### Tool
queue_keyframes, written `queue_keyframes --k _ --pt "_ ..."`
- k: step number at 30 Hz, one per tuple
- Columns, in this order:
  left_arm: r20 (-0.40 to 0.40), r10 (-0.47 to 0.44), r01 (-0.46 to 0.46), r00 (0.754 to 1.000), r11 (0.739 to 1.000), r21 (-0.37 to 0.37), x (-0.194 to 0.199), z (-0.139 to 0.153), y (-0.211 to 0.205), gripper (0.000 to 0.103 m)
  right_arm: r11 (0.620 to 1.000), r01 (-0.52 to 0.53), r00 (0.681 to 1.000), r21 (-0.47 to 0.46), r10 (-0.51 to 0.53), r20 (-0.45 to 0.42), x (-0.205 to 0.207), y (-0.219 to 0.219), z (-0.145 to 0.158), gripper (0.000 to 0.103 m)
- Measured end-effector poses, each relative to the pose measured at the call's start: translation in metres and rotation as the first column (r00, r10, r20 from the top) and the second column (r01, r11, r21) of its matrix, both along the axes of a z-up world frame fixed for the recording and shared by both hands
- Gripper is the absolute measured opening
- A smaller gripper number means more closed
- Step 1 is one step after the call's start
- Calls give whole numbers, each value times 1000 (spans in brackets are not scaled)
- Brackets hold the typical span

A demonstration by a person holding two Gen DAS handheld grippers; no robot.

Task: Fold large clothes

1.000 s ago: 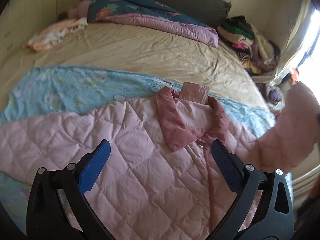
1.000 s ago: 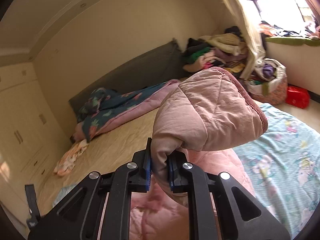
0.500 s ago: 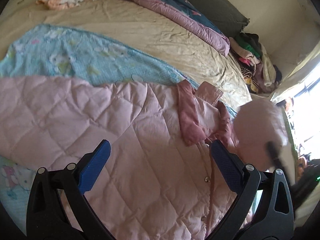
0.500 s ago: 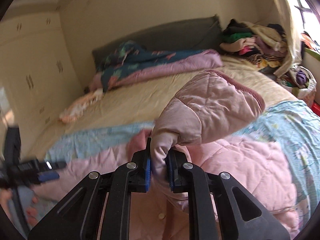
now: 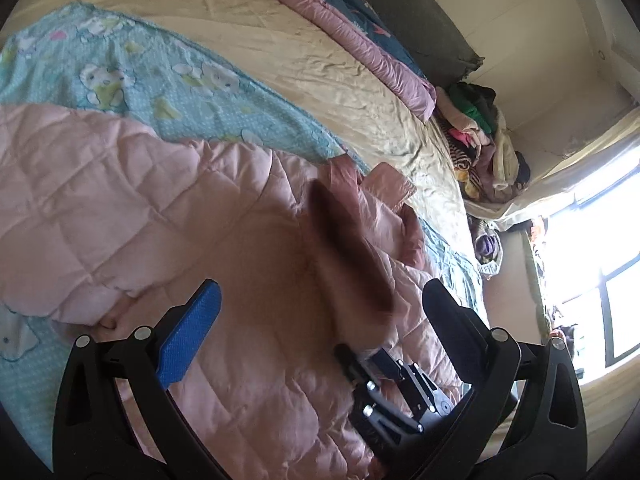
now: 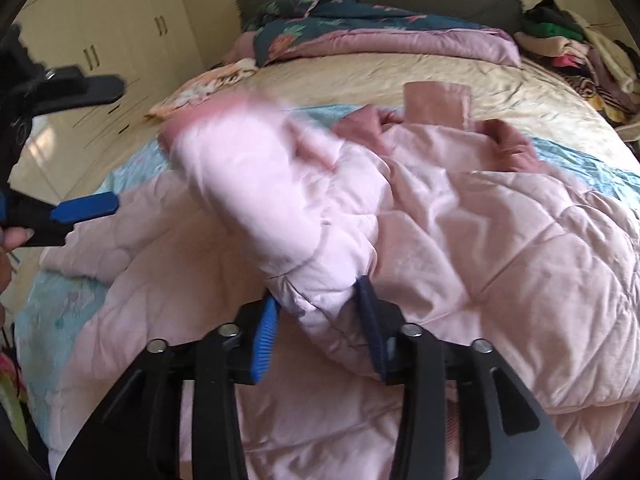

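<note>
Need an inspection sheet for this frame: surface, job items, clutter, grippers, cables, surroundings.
Surface: bed with beige sheet and blue cartoon blanket.
Job's things: pink quilted jacket spread flat; sleeve folded across its front, blurred.
Clutter: clothes pile, floral quilt, small cloth.
Grippers: left gripper open, empty; right gripper jaws opening, sleeve between them.
Cables: nothing seen.
Surroundings: wardrobe, window.

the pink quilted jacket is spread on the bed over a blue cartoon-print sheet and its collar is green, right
Not quite: the collar is a darker pink, not green, as the right wrist view shows. The rest holds: the pink quilted jacket lies spread on the bed over the blue cartoon-print sheet.
</note>
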State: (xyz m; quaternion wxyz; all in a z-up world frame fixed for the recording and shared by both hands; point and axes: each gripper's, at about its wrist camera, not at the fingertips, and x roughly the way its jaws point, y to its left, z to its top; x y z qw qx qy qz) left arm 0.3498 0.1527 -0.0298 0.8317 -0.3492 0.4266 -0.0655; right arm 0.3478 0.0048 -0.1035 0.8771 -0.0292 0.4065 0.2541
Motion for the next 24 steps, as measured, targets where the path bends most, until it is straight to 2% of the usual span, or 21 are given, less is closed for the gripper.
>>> queue_keyframes --k 1,2,4,8,10,12,13,15,17,21,24 --pt "-8 -9 9 1000 1000 -13 2 -4 -2 95 1000 -8 1000 1 8 -2 -2 -2 4 51" --pt "-22 -26 25 999 999 -48 4 -11 -3 95 1000 -17 1000 24 17 -11 -5 -7 9 62" --pt "-53 -35 31 998 997 -76 7 -23 -5 95 997 -17 1000 79 19 -25 -9 -18 20 71" --pt "-113 -64 53 992 994 -100 12 -50 -18 93 997 27 999 69 -26 -20 -15 -48 34 74" --pt "-151 -65 53 986 995 -87 15 -64 -27 79 997 65 998 45 -65 -9 -16 -69 36 74" --pt "-166 -64 55 984 997 -56 18 -72 -34 52 993 115 993 20 -115 -3 -15 -88 38 74" --pt "-159 -70 64 985 997 -38 19 -74 -38 43 991 134 991 19 -133 -4 -12 -96 38 74" --pt "-133 -79 76 988 997 -30 19 -74 -42 14 984 179 984 16 -179 -3 -12 -119 40 74" --pt "-100 -82 81 992 997 -8 16 -66 -43 11 977 215 977 8 -215 6 -12 -138 41 74" --pt "-3 -84 84 996 989 120 -1 -31 -41 11 952 306 951 0 -305 39 -8 -177 46 74" --pt "-17 -97 99 995 967 234 -9 -31 -46 11 938 345 938 11 -345 18 -1 -194 42 74"
